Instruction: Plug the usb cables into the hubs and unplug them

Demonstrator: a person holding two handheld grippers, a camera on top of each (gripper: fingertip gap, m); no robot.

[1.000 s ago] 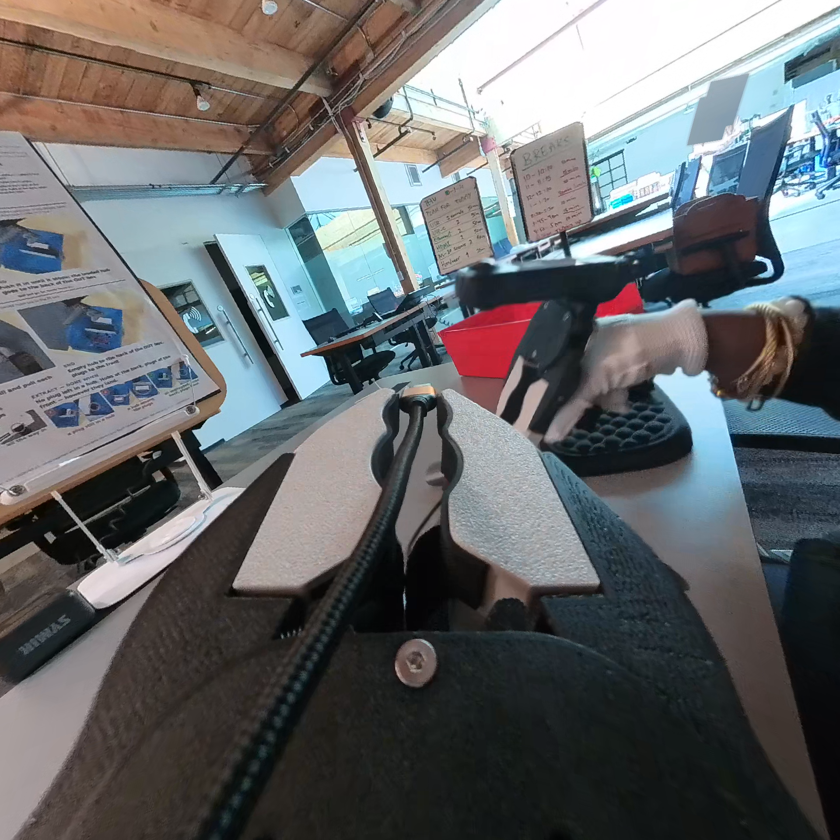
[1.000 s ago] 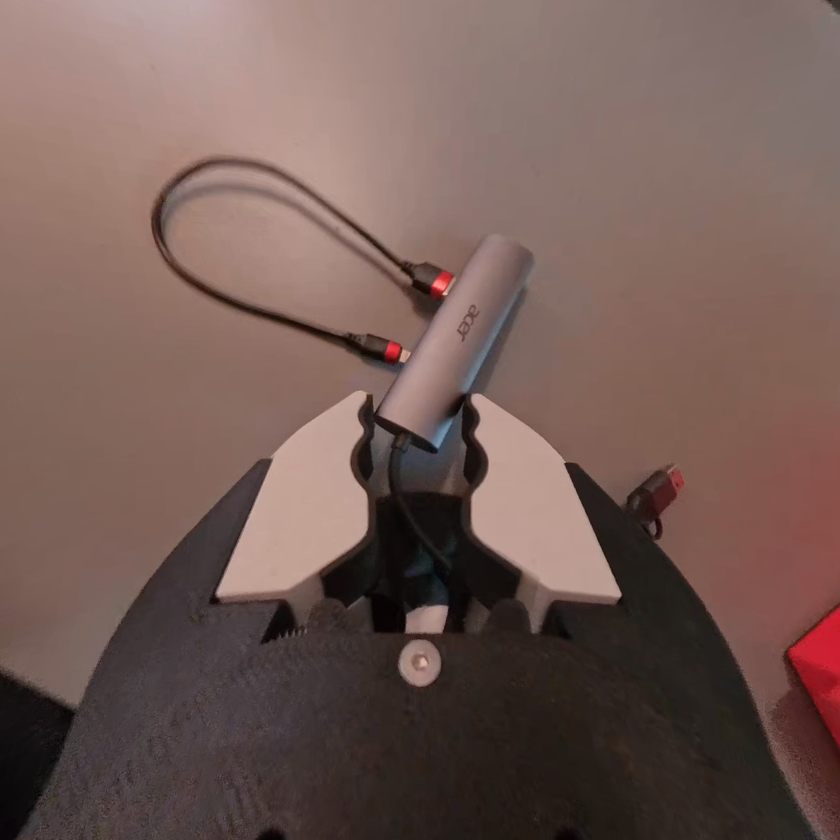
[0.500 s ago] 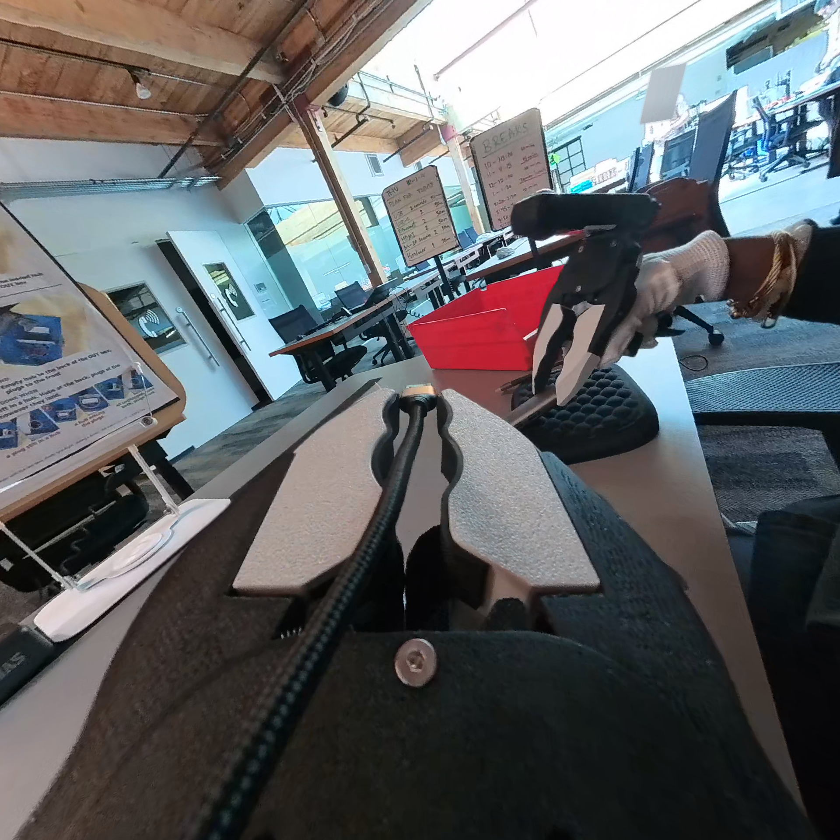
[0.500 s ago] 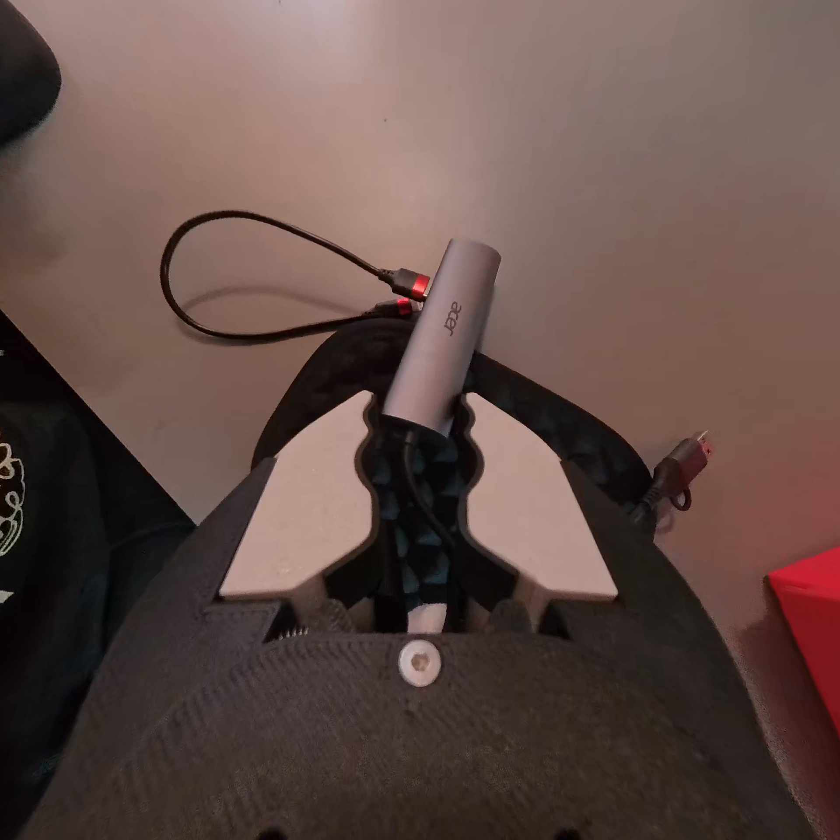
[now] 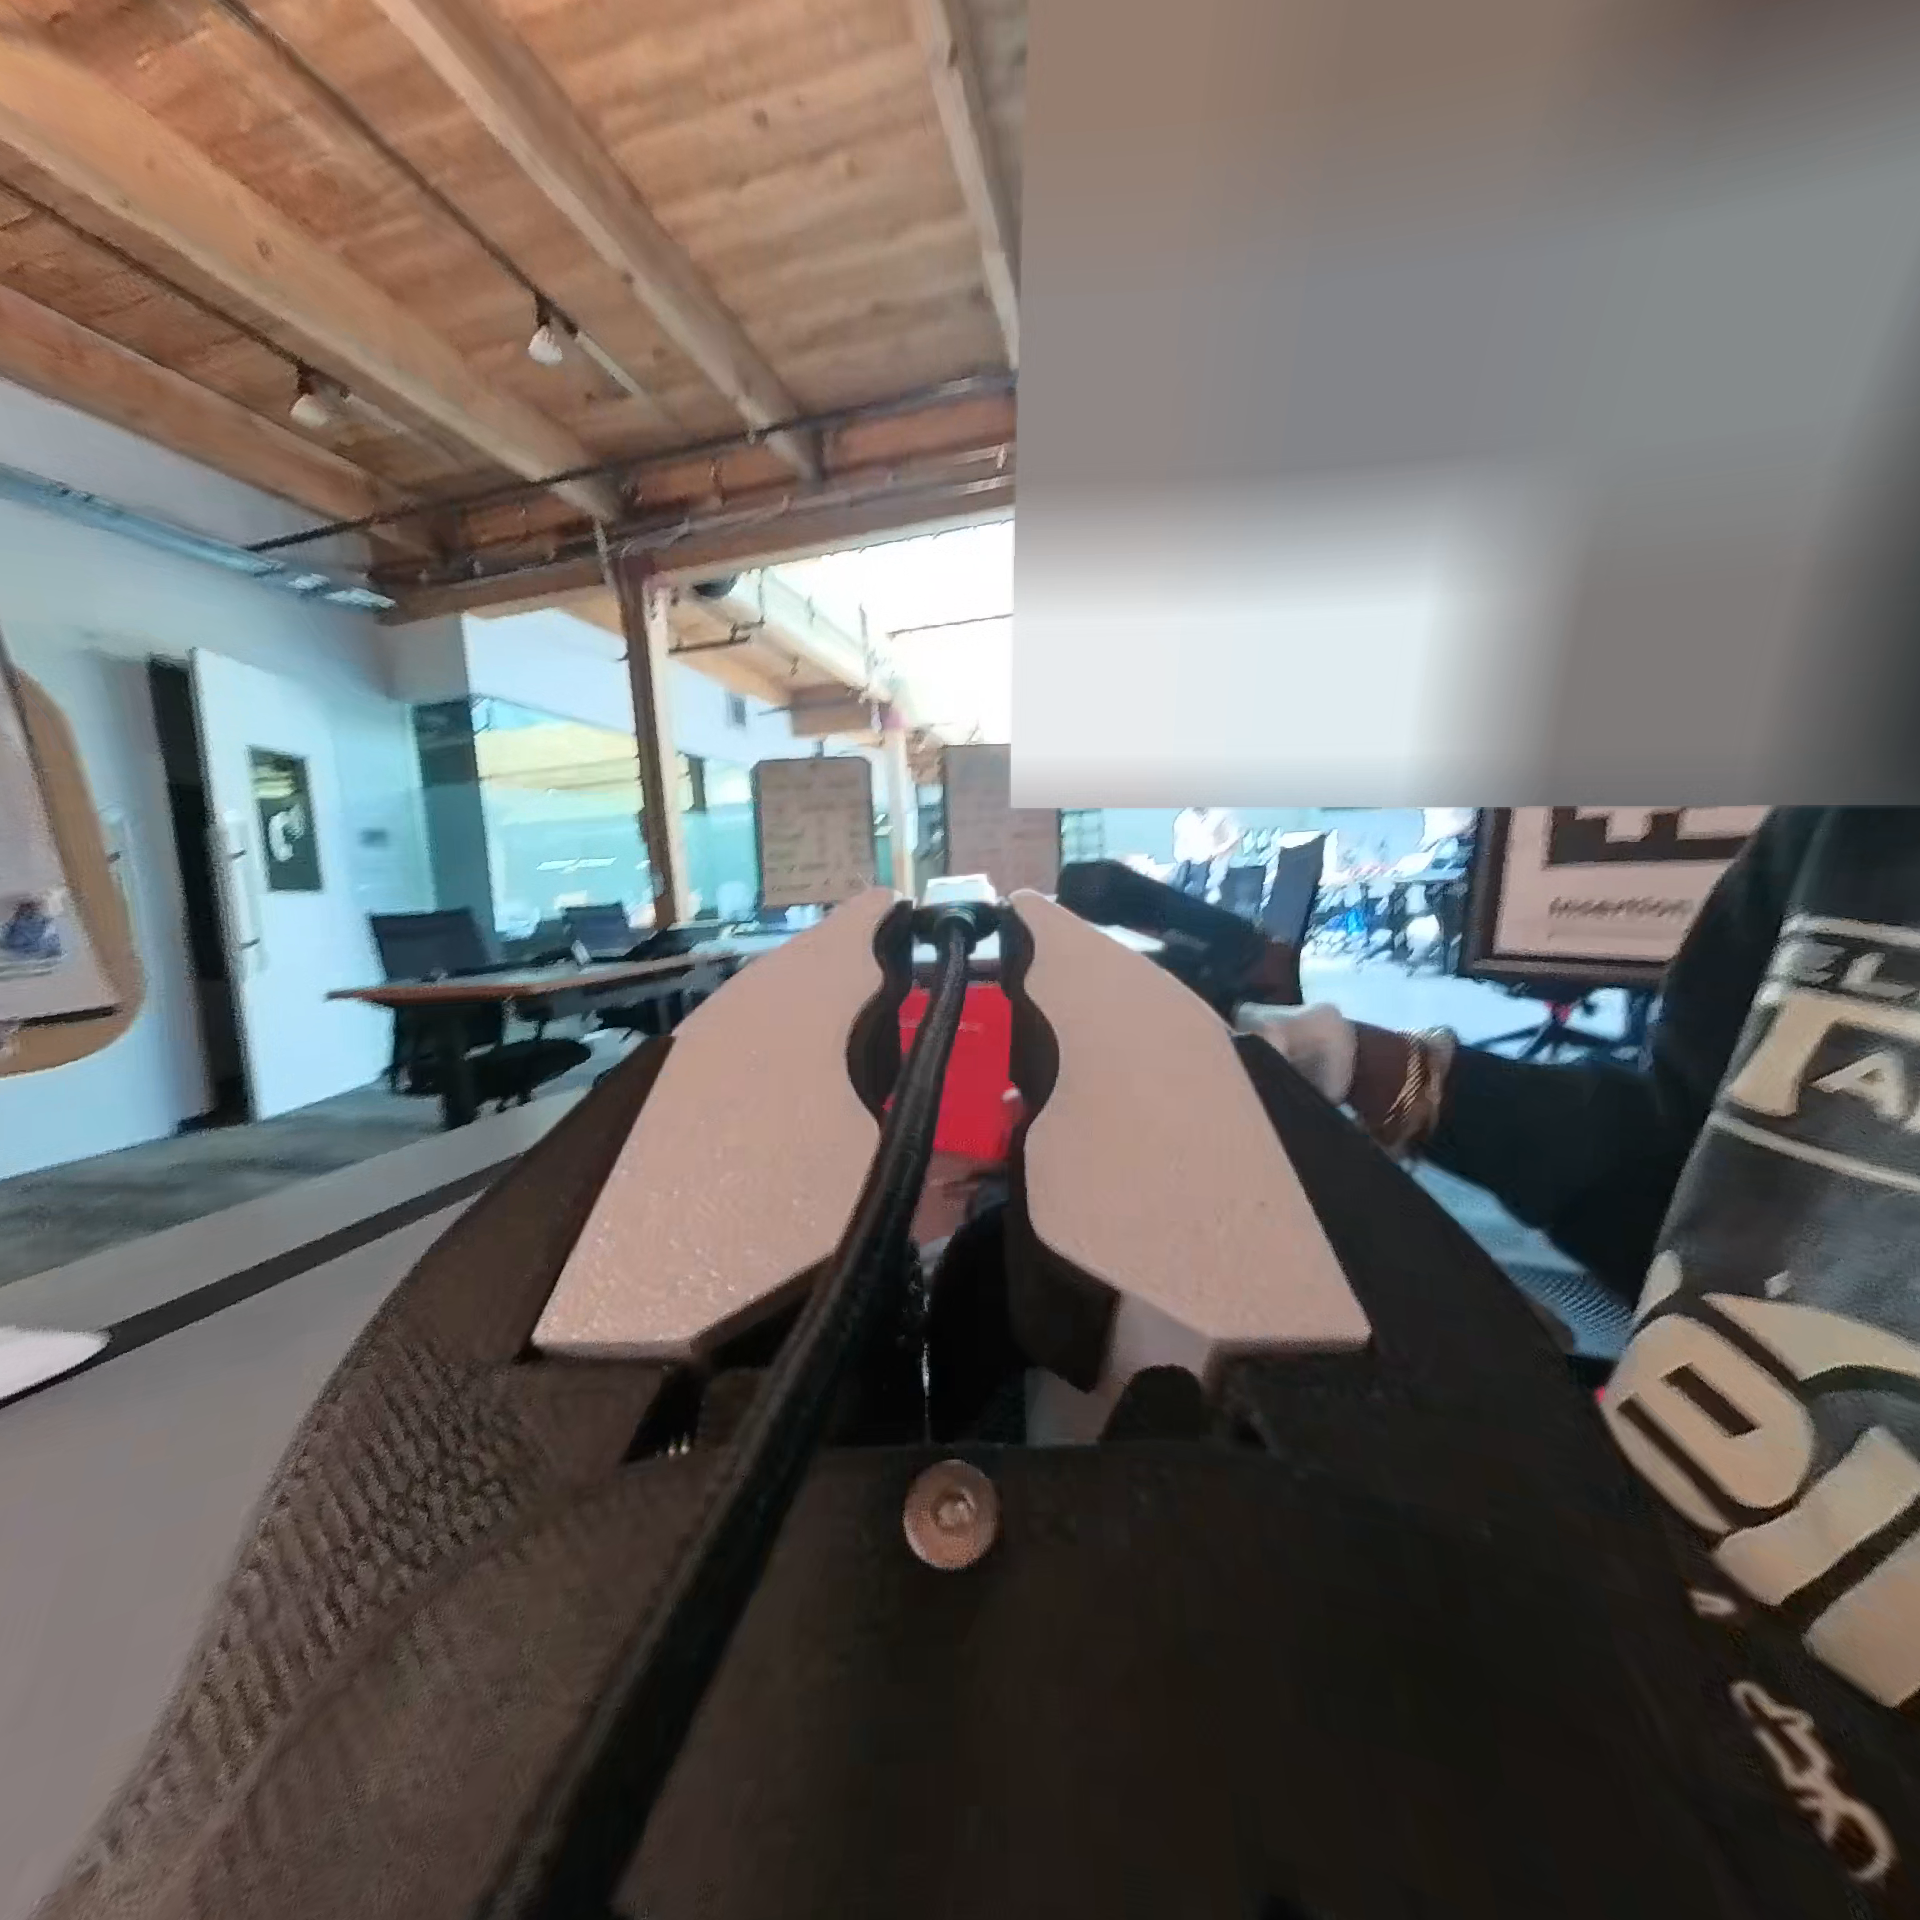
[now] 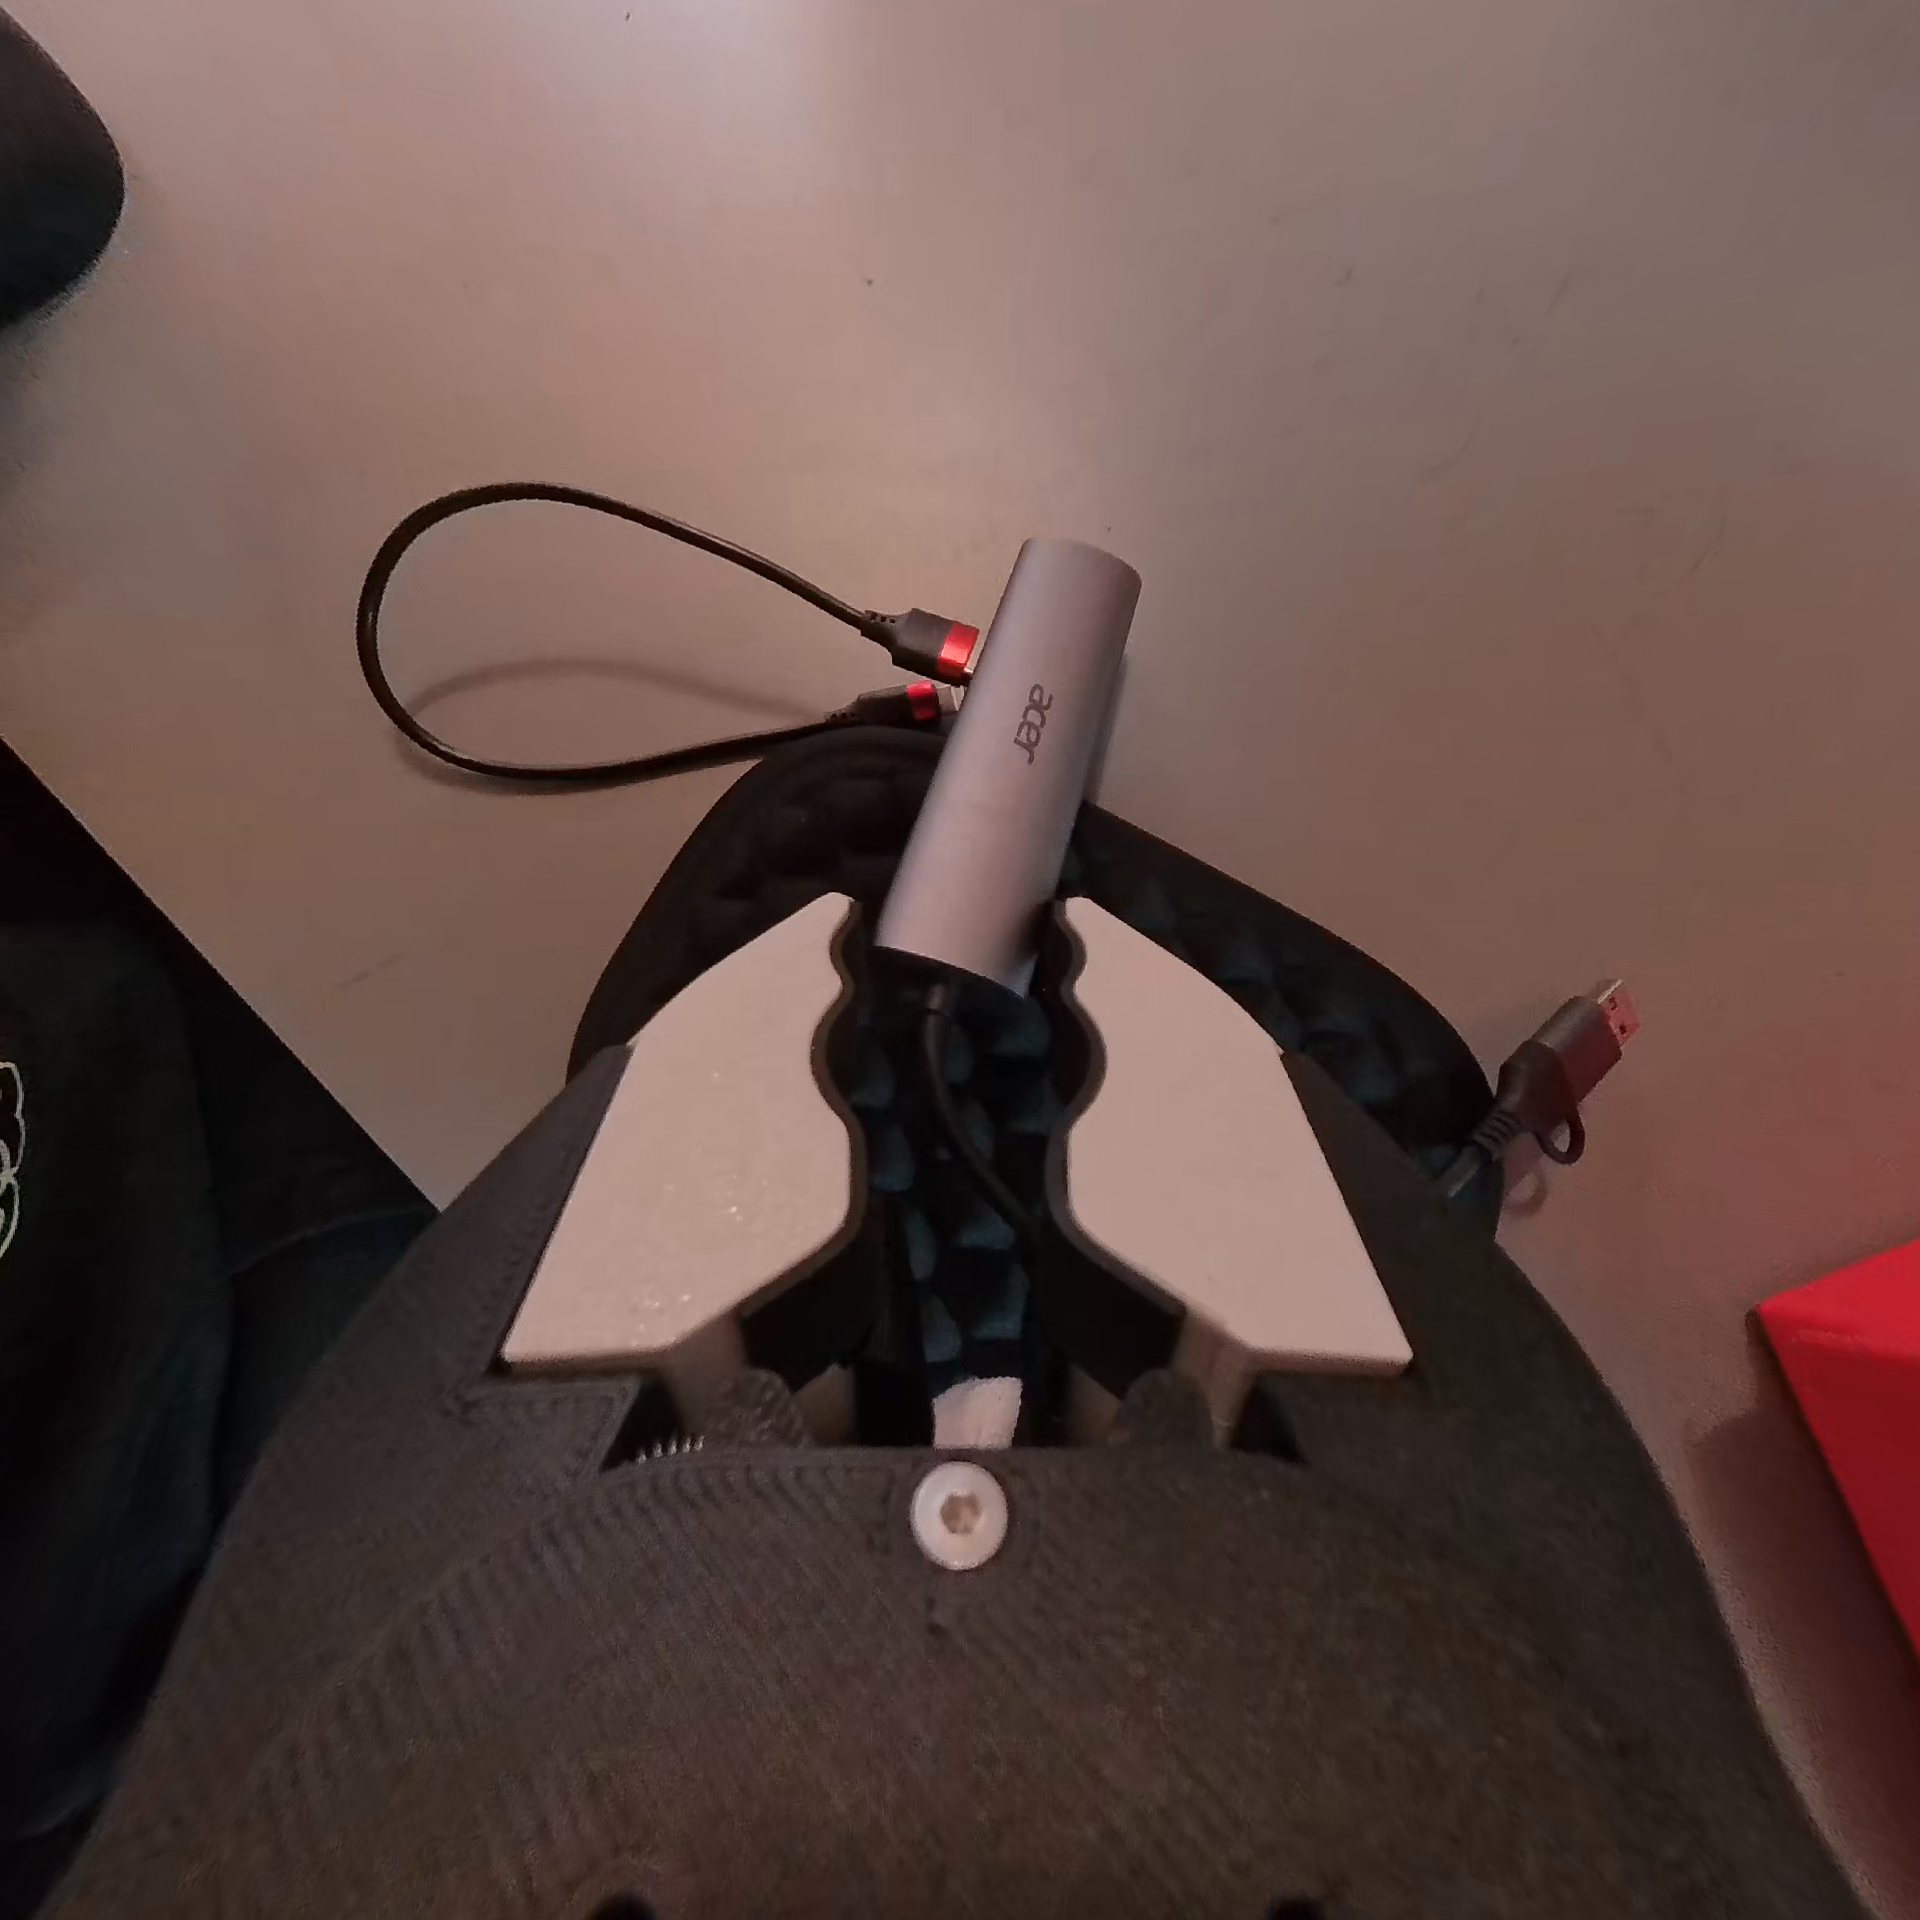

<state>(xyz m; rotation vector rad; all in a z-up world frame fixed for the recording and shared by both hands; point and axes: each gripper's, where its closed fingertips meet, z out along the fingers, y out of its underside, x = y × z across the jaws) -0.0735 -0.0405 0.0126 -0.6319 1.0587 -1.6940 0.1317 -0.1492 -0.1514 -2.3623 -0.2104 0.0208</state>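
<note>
Right wrist view shows the grey table under the right gripper, whose jaws are clamped on the near end of a slim silver hub; its long axis runs straight on from the tongs, held off the table, with both red-collared plugs of a looped black cable meeting its left side. The left gripper, apparently well apart, is pinched together on a braided black cable just behind its connector.

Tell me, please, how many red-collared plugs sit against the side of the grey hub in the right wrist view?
2. The upper plug meets the grey hub nearer its far end; the lower plug sits just below it. Ports on the hub's other side are hidden.
</note>
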